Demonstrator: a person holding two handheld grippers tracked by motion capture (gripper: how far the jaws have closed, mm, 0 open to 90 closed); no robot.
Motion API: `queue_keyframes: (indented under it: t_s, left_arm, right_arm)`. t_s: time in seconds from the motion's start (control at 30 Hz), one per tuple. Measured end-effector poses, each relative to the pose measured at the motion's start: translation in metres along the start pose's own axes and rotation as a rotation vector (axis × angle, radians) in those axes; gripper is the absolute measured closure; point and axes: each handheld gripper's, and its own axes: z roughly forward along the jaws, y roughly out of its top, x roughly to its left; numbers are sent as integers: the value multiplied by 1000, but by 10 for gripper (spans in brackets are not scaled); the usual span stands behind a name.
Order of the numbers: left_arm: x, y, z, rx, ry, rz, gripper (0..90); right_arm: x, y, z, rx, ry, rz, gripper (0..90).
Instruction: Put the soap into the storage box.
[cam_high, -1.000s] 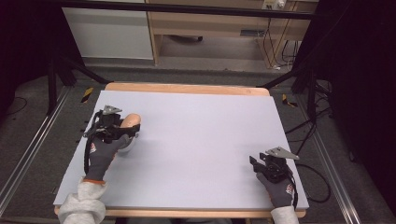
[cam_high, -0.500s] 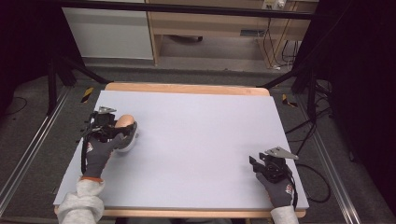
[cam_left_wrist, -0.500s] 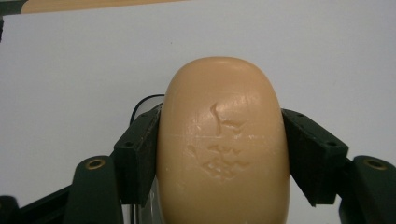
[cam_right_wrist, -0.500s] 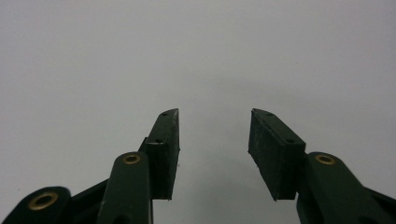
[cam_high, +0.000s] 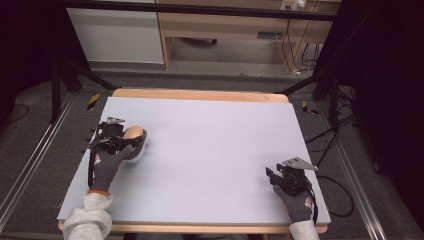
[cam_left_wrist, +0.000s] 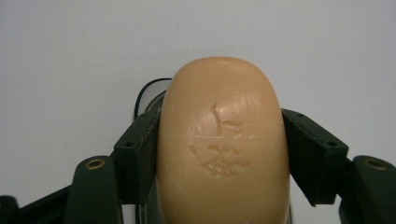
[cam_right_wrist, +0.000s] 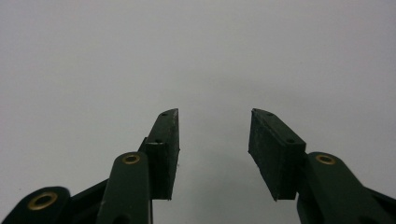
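A tan oval bar of soap (cam_left_wrist: 222, 144) with a stamped mark on its face sits between the jaws of my left gripper (cam_left_wrist: 220, 154), which is shut on its two long sides. In the high view that gripper (cam_high: 133, 138) is at the left side of the white table (cam_high: 225, 135), holding the soap (cam_high: 132, 133) just over a small pale dish (cam_high: 137, 153). A thin dark curved rim (cam_left_wrist: 142, 93) peeks out behind the soap. My right gripper (cam_right_wrist: 214, 140) stands open with nothing between its pads, low over the table near its front right corner (cam_high: 273, 175).
The table has a wooden edge (cam_high: 200, 94) at the far side. Dark floor, metal rails and cables (cam_high: 340, 150) surround it. A light cabinet and wooden shelving (cam_high: 220, 30) stand beyond the far edge.
My left gripper has drawn the soap slightly back and down over the dish. The right gripper has not moved.
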Motion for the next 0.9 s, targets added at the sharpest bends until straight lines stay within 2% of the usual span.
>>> queue_keyframes:
  t_s: [0.37, 0.7, 0.9]
  left_arm:
    - [1, -7, 8, 26, 15, 2, 319]
    - [0, -9, 8, 17, 14, 10, 317]
    - [2, -11, 8, 7, 5, 0, 314]
  right_arm:
    - [1, 0, 1, 7, -1, -1, 527]
    - [1, 0, 2, 9, 1, -3, 521]
    - [1, 0, 2, 7, 2, -1, 516]
